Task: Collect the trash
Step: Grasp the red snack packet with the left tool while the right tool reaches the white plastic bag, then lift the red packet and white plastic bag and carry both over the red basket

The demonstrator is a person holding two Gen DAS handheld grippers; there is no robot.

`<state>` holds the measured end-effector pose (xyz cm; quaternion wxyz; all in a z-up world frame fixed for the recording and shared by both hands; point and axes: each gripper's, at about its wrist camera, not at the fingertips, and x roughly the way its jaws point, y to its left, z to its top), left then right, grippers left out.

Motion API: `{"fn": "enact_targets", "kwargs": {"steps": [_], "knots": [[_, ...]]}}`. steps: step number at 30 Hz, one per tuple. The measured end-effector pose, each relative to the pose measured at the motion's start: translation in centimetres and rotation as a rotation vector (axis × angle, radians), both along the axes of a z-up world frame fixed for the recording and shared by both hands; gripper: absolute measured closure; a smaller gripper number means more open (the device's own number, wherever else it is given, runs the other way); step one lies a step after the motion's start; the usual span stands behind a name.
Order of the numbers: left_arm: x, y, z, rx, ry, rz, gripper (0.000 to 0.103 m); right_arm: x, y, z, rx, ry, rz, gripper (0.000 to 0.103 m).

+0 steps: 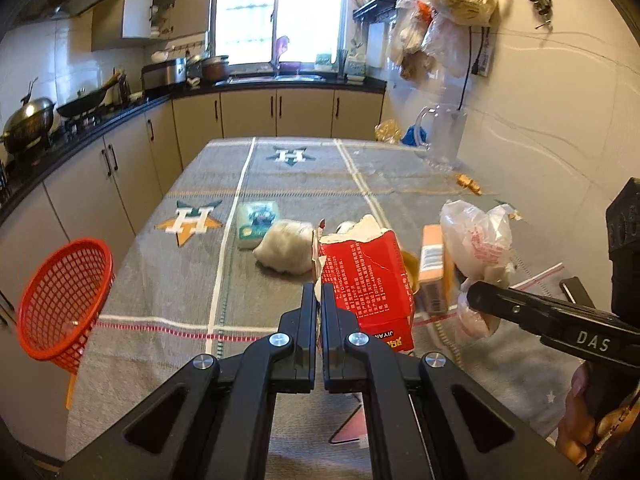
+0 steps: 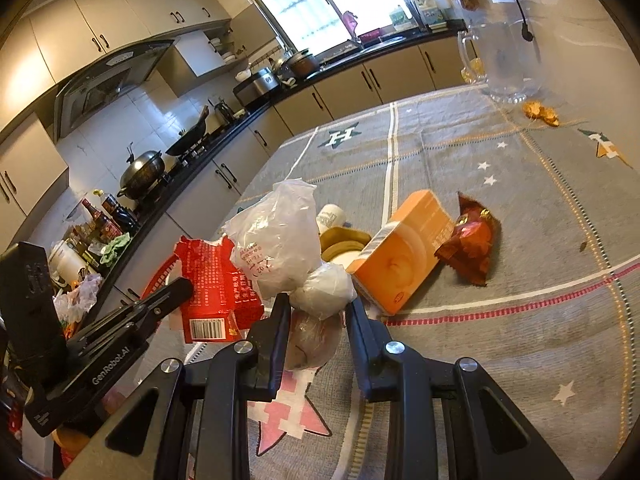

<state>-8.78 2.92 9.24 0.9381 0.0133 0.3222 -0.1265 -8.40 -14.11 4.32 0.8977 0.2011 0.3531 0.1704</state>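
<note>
In the left wrist view, the left gripper (image 1: 319, 292) had its fingers clenched on the torn edge of a red carton (image 1: 366, 276) above the desk (image 1: 168, 304). A red mesh basket (image 1: 64, 300) hung off the left edge. In the right wrist view, the right gripper (image 2: 318, 312) grasped a knotted white plastic bag (image 2: 280, 248); just right lay an orange box (image 2: 400, 256) and a dark red snack wrapper (image 2: 470, 240), unseen from the left.

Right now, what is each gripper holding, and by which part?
Left gripper: torn red cardboard box, pinched at its ripped side edge. Right gripper: knotted white plastic bag, clamped around its lower bulge.
</note>
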Motion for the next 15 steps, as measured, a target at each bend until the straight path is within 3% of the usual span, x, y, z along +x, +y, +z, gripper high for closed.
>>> {"fn": "enact_targets", "kwargs": {"steps": [10,15], "knots": [[-1.2,0.6,3.6,0.001,-0.088,0.011,0.101,-0.9,-0.2,2.7,-0.004,-0.058,0.005,0.073],[-1.3,2.4,6.8,-0.005,-0.141,0.049,0.101,-1.0,0.5,4.7,0.001,-0.095,0.02,0.073]]}}
